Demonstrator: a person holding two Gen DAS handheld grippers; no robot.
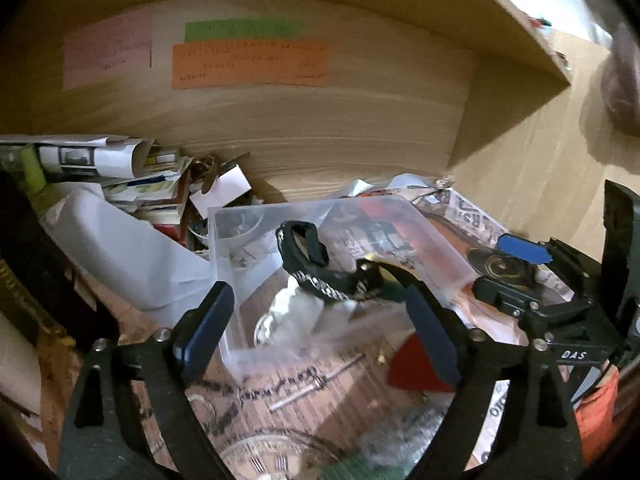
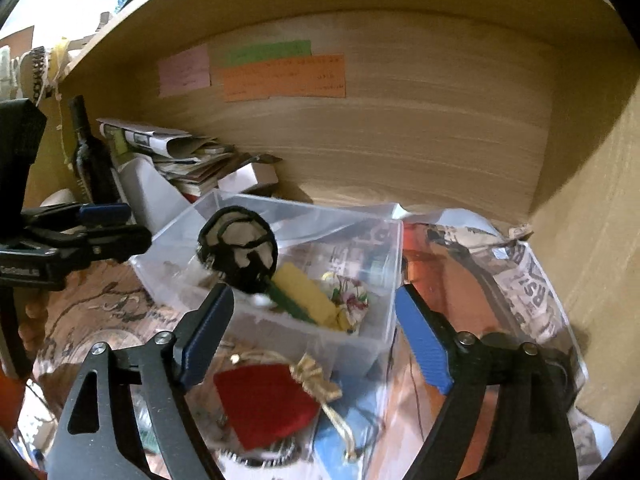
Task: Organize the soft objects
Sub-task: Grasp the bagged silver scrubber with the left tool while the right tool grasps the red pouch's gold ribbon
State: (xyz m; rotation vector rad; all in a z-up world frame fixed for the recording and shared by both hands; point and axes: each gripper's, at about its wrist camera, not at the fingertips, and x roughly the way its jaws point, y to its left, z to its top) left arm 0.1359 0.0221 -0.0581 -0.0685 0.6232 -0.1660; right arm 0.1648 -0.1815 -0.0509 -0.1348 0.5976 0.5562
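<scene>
A clear plastic box (image 2: pixel 360 336) stands on the shelf. In it lie a yellow and green sponge (image 2: pixel 308 300), a floral cloth pouch (image 2: pixel 352 300) and a black-rimmed white soft piece (image 2: pixel 240 248). A red felt pouch (image 2: pixel 264 404) with a gold cord lies in front of the box. My right gripper (image 2: pixel 316 336) is open above the box's front wall and the red pouch. My left gripper (image 1: pixel 320 328) is open at the box (image 1: pixel 224 232), whose black strap-like item (image 1: pixel 304 248) and white crumpled cloth (image 1: pixel 296 312) show; the red pouch (image 1: pixel 412 364) lies by its right finger.
The wooden shelf back carries pink, green and orange paper notes (image 1: pixel 248 64). A pile of papers and booklets (image 2: pixel 188 156) and a dark bottle (image 2: pixel 86 148) stand at the left. Crumpled newspaper (image 2: pixel 532 280) lies at the right. A patterned mat (image 1: pixel 280 392) covers the shelf floor.
</scene>
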